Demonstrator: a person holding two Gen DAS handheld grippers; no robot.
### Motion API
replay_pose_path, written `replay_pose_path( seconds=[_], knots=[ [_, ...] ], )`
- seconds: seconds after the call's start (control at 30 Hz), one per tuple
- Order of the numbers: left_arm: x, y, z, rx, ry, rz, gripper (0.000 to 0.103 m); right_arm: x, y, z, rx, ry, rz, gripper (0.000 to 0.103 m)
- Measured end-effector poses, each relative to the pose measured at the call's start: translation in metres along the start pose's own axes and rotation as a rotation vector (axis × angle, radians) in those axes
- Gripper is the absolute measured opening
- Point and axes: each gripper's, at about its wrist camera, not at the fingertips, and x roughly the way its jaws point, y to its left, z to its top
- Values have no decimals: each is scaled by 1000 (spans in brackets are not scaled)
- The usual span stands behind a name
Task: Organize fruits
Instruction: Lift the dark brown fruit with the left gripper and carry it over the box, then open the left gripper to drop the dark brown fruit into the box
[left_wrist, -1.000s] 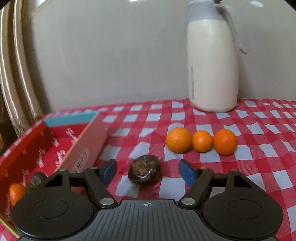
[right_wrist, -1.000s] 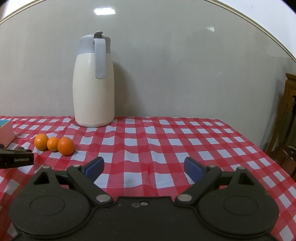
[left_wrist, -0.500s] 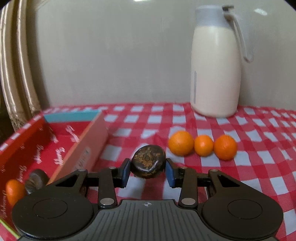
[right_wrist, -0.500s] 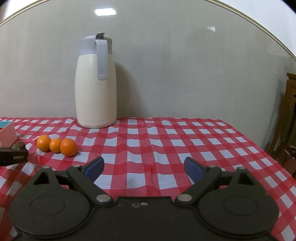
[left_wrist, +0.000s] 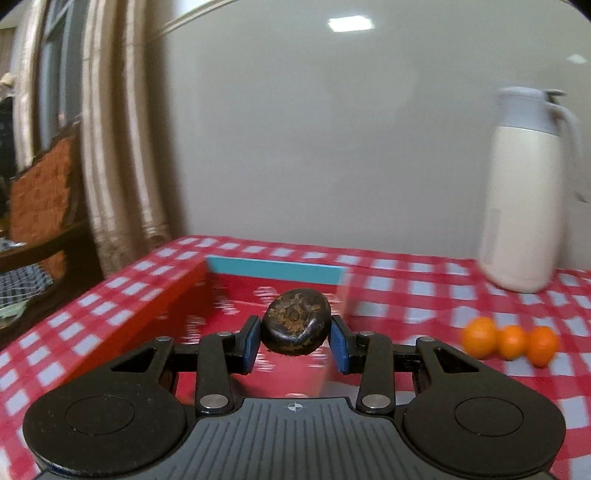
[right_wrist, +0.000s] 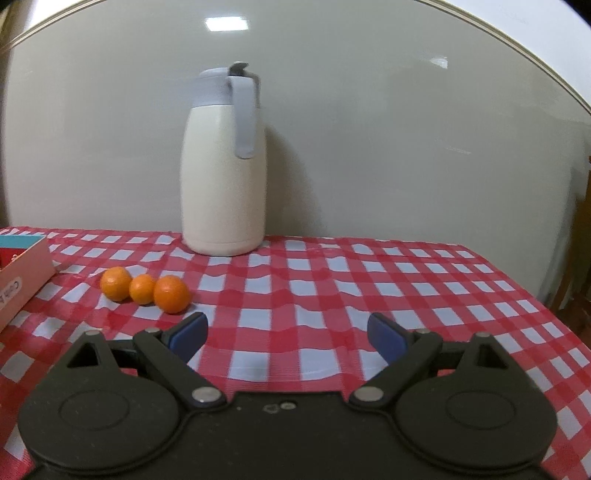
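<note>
Fruit (left_wrist: 296, 320), dark brown and rough-skinned, sitting clamped between the blue pads (left_wrist: 250, 343) of the left gripper (left_wrist: 295, 345), lifted clear of the cloth and hanging over the open red box (left_wrist: 155, 317). Pressing on it from both sides, both pads in firm contact, the flattened round shape showing its stem end toward the camera. Lying behind and below it, the box's red printed floor, with a light blue far wall and an orange-red left wall. Blurring at the box's right wall, so no telling exactly where that wall ends.

Resting in a touching row on the red-and-white checked tablecloth (right_wrist: 332, 280), three small oranges (right_wrist: 144, 288), just to the right of the box and well apart from the held fruit. Standing upright behind them near the wall, a cream thermos jug (right_wrist: 223, 192) with a grey lid and handle.

Gaping wide and gripping nothing, the right gripper (right_wrist: 287, 334), hovering low over bare cloth with the nearest orange just beyond its left pad. Showing at the left edge of the left wrist view, a curtain (left_wrist: 122, 140) and a wooden chair (left_wrist: 40, 192) beside the table.
</note>
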Motion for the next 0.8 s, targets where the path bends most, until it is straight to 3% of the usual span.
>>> replay_pose_path(
  seconds=[0.23,0.53,0.6,0.67,0.8],
  knots=[
    [23,40,-2,-41,72,105,40,4,23,2,-11,2,36,93],
    [41,69,-11,-106,189,98,42,13,48,5,-17,13,83,93],
    [40,70,-12,-95,188,111,53,15,53,6,-21,15,91,92],
    [33,72,-11,-105,161,120,80,18,57,6,-23,16,98,92],
    [19,75,-10,-91,99,117,85,23,61,9,-10,26,117,88]
  ],
)
